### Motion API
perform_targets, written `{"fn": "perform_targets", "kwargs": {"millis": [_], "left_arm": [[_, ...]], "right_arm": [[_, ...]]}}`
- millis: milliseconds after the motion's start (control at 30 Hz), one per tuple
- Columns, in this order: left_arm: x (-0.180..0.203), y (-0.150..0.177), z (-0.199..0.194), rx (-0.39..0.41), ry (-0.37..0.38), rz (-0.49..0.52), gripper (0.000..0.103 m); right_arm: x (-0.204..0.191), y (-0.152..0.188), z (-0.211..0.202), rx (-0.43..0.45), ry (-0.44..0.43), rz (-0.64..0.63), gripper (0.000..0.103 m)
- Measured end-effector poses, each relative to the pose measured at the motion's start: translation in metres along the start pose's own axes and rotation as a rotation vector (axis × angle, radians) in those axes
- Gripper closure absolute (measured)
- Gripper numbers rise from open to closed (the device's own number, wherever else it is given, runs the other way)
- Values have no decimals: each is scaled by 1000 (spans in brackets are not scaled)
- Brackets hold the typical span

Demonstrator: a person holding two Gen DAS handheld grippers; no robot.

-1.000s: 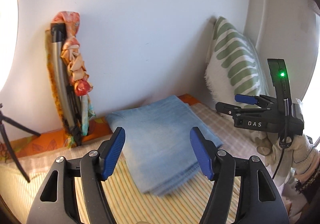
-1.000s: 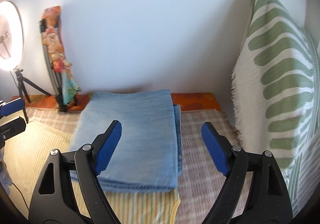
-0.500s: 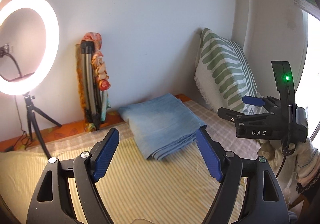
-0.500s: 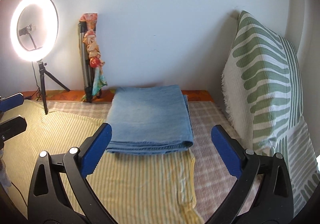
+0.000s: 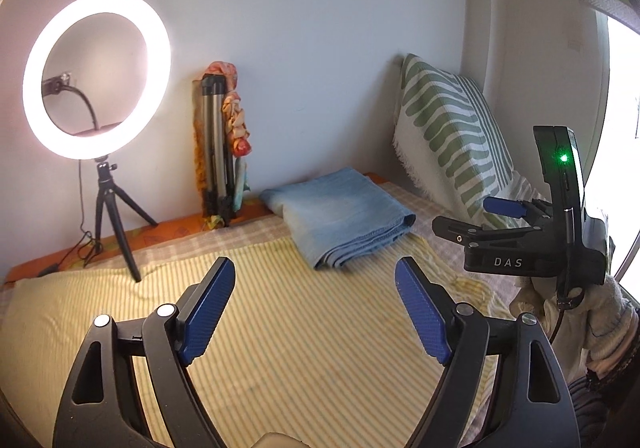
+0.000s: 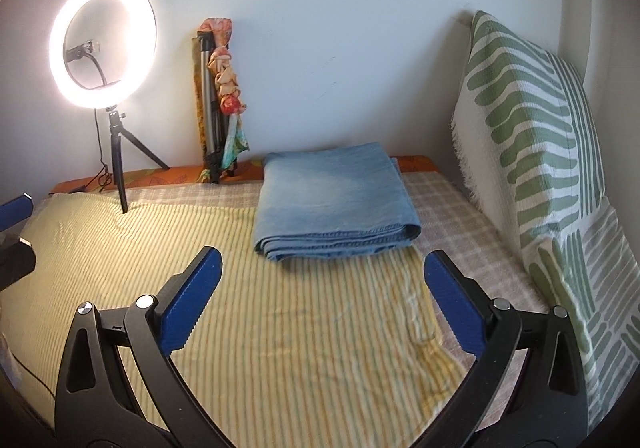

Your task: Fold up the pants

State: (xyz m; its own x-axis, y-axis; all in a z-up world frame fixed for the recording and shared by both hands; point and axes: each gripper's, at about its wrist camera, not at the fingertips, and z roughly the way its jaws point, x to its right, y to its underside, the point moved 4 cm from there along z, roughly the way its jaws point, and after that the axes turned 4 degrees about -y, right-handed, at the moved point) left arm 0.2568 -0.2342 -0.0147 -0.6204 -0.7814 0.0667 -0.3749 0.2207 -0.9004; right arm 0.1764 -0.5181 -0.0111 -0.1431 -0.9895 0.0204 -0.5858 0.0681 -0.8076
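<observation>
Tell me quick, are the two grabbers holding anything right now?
Left gripper: open, holding nothing.
Right gripper: open, holding nothing.
The folded pants lie on the bed, untouched.

- Looks like a bedroom at home: a bed (image 6: 280, 328) with a yellow striped sheet takes up most of the view.
- A green-patterned pillow (image 6: 532, 119) is propped at the bed's right end.
- A lit ring light (image 6: 102, 43) on a small tripod stands on the bed's far left.
- A folded tripod (image 6: 210, 107) leans on the plain wall behind the bed.
</observation>
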Motion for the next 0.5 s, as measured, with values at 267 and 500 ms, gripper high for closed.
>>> {"fn": "perform_targets", "kwargs": {"millis": [267,500], "left_arm": [[-16,20,-3,12,-44,-20,16],[-23,27,5,6,-48,-17,11]], "right_arm": [[-17,20,4,5,-7,18,0],[-23,28,12,16,9,16,0]]}}
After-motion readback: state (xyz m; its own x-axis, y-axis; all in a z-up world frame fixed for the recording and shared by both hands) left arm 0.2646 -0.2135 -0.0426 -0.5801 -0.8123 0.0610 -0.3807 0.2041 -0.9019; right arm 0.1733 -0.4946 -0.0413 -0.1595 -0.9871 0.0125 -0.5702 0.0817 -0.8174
